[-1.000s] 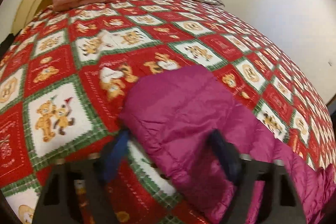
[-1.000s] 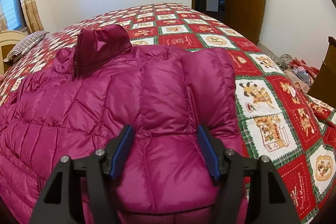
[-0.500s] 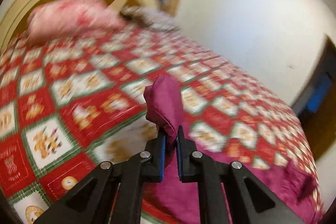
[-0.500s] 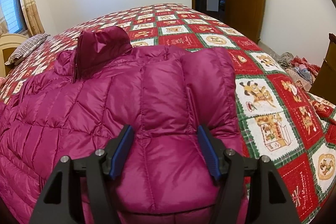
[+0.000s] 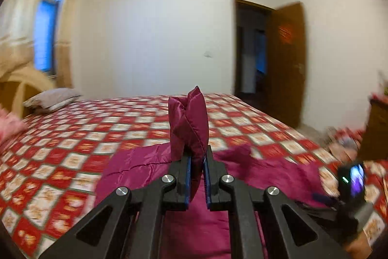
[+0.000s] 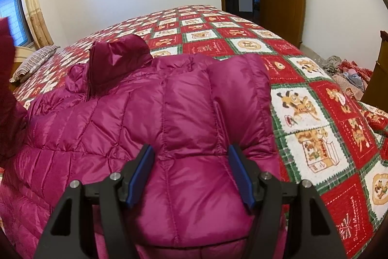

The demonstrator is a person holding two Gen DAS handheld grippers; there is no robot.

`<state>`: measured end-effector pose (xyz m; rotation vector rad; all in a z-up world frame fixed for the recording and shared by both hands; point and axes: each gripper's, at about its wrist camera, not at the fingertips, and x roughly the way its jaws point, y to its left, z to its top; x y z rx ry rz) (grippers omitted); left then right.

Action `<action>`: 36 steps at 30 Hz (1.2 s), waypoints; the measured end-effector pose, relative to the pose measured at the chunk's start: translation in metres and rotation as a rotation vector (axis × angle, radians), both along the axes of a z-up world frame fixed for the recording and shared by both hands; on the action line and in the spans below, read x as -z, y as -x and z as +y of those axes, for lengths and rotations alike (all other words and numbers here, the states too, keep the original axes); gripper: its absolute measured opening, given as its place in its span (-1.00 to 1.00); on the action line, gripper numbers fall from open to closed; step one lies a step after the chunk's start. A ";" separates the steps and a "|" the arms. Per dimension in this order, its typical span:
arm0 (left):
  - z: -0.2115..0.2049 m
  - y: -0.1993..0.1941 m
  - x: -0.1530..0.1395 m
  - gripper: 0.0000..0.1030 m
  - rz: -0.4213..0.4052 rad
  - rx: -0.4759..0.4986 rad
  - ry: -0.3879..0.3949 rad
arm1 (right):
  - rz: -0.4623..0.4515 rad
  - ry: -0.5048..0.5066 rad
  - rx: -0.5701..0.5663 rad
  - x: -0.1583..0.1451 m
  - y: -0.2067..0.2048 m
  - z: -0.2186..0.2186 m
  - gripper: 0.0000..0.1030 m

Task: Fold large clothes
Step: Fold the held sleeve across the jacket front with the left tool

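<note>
At the far left of the left wrist view a striped pillow (image 5: pixel 52 98) lies by the cream headboard (image 5: pixel 26 79), on a bed spread with a red, white and green patchwork quilt (image 5: pixel 60 162). In the middle, the left gripper (image 5: pixel 196 163) has its blue pads pressed together on a bunched end of the magenta down jacket (image 5: pixel 186 120), which stands up above the fingertips clear of the quilt; the rest of the jacket trails down onto the bed below. To the right stands an open brown door (image 5: pixel 286 64), and at the lower right edge the other gripper's small lit screen shows. In the right wrist view, a lifted strip of magenta fabric runs up the left edge; the jacket's collar (image 6: pixel 116 57) lies beyond, and its quilted body covers the near part of the bed. The right gripper (image 6: pixel 191 169) hangs over a puffed section near the jacket's right edge, its jaws spread with the fabric bulging between them, the blue pads not squeezing it. Further right, the quilt lies bare, with crumpled clothes (image 6: pixel 346 69) on the floor.
</note>
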<state>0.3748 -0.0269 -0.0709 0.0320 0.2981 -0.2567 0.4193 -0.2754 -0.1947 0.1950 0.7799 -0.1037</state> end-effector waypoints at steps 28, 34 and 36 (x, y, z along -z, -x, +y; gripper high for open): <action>0.021 0.044 0.071 0.73 0.355 -0.014 0.018 | -0.133 -0.205 0.050 -0.049 0.049 -0.013 0.50; 0.074 0.033 0.063 0.73 0.364 -0.139 0.073 | -0.053 -0.226 -0.093 -0.048 0.030 0.037 0.78; 0.090 0.039 0.056 0.73 0.328 -0.187 0.081 | 0.042 -0.175 -0.101 -0.033 0.016 0.050 0.22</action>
